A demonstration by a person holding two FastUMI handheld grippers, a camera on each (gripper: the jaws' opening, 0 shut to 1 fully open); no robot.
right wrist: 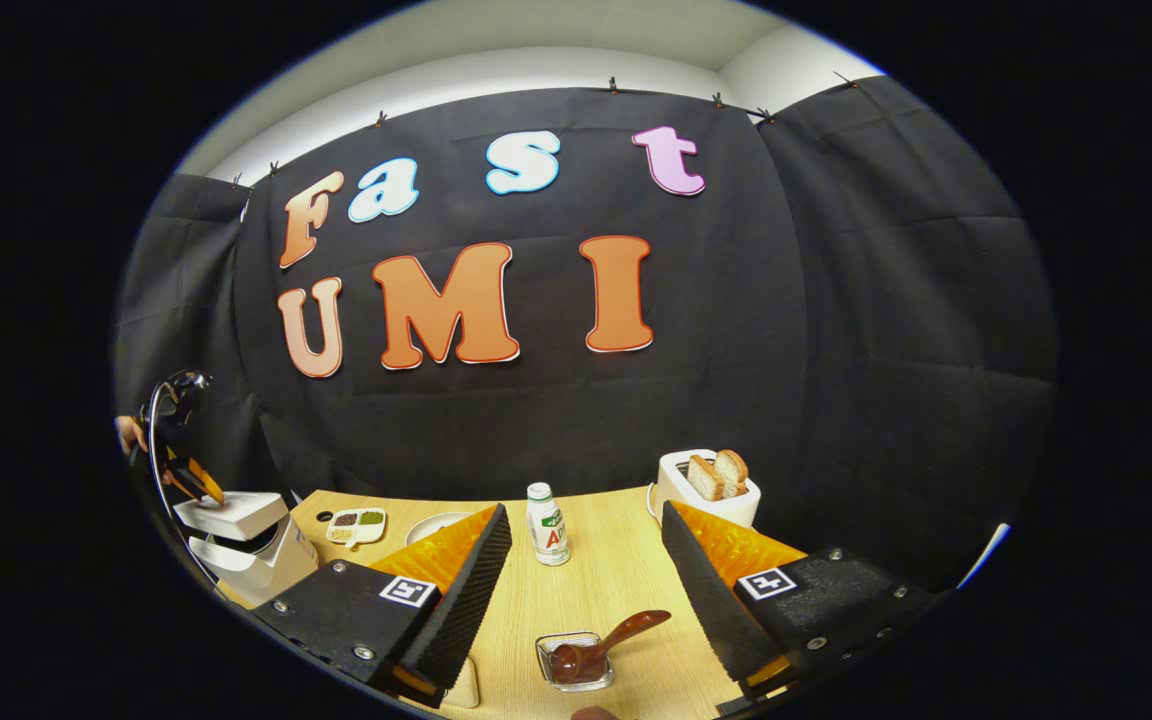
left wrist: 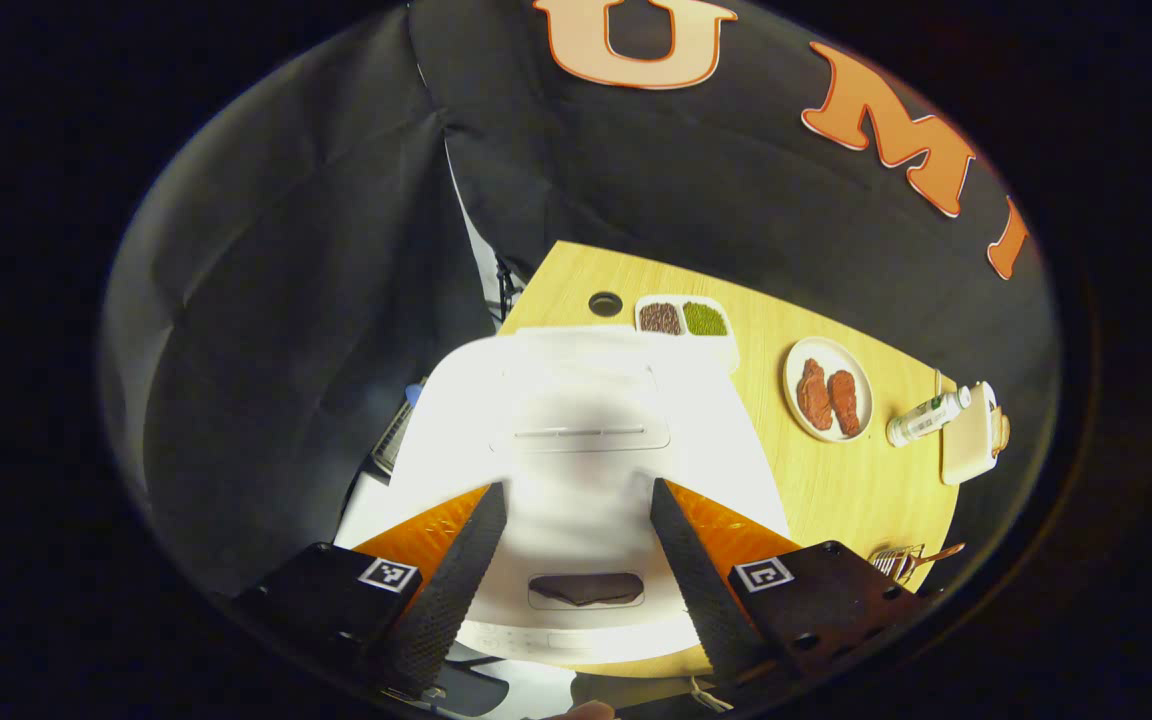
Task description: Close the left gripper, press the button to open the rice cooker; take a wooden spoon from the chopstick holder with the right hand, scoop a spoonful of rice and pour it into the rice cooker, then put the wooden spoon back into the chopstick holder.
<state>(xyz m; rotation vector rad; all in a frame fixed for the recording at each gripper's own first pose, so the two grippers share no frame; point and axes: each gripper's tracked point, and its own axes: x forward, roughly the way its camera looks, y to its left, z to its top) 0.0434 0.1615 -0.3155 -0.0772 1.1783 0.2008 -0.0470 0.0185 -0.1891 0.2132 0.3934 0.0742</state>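
The white rice cooker (left wrist: pixel 576 440) sits right under my left gripper (left wrist: pixel 578 490), blurred, with a dark recess (left wrist: pixel 586 590) at its front. That gripper is open, its fingers held above the lid and apart from it. In the right gripper view the cooker's lid (right wrist: pixel 231 515) stands lifted off the body (right wrist: pixel 261 570), and the left gripper (right wrist: pixel 191 480) hovers over it. My right gripper (right wrist: pixel 586 508) is open and holds nothing. The wooden spoon (right wrist: pixel 606 640) rests in the small metal chopstick holder (right wrist: pixel 576 662) just below it. A divided tray of grains (left wrist: pixel 684 318) lies behind the cooker.
On the wooden table (right wrist: pixel 626 570) stand a small bottle (right wrist: pixel 548 525) and a white toaster (right wrist: pixel 706 490) with bread slices. A plate of meat (left wrist: pixel 828 390) lies right of the cooker. A hand (right wrist: pixel 126 432) holds the left gripper at the far left.
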